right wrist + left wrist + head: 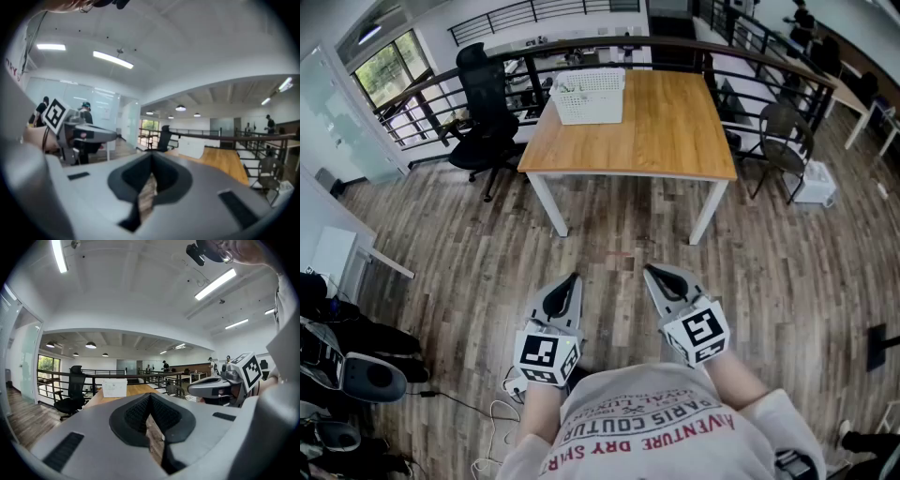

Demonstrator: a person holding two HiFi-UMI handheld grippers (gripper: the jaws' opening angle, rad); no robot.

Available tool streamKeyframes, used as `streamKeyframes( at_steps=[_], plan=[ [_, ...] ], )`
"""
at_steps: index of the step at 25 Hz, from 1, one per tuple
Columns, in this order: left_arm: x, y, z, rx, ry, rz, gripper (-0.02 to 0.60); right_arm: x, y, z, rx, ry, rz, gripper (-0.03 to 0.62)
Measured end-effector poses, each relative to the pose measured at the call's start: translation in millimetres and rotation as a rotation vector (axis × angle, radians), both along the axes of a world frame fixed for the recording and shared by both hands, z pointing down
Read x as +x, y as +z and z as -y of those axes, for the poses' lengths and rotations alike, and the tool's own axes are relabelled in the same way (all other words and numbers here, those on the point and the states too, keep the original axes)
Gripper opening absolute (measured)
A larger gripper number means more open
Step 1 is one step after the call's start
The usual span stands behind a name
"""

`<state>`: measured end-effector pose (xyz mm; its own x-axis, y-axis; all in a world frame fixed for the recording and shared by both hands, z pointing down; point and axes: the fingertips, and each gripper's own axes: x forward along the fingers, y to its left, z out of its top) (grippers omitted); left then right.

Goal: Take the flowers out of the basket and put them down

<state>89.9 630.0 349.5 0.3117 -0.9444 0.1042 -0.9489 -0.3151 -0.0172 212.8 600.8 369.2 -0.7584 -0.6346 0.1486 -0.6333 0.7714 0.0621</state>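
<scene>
Both grippers are held low in front of the person, above the wooden floor (609,239) and well apart from the table (675,122). The left gripper (573,278) is seen with its jaws brought together. In its own view the tips (150,398) meet, and only a thin slit behind them lets the floor show through. Nothing is held between them. The right gripper (648,270) is closed in the same way. Its tips (151,161) touch and it is empty. The two grippers are kept side by side, near each other but not touching, and both are pointed towards the table.

The white basket (589,97) is placed on the far left corner of the wooden table top. Small pale and greenish shapes are seen inside it. They are probably the flowers (574,86), but they are too small to be sure. The basket is also seen far ahead in the left gripper view (115,389) and in the right gripper view (192,147).

A black office chair (483,103) is placed left of the table, beside the dark railing (422,103).
</scene>
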Motion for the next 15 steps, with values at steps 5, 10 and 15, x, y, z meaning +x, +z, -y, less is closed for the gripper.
streamKeyframes(
  at_steps=[5,10,15],
  plan=[
    [0,2,5,-0.001,0.011,0.002,0.014,-3,3,3,-0.001,0.007,-0.004,0.028],
    [-2,6,9,-0.01,0.018,-0.004,0.014,-5,9,9,-0.025,0.01,-0.003,0.028],
    [1,16,13,-0.03,0.014,-0.017,0.014,0,17,15,-0.063,0.015,0.017,0.028]
  ],
)
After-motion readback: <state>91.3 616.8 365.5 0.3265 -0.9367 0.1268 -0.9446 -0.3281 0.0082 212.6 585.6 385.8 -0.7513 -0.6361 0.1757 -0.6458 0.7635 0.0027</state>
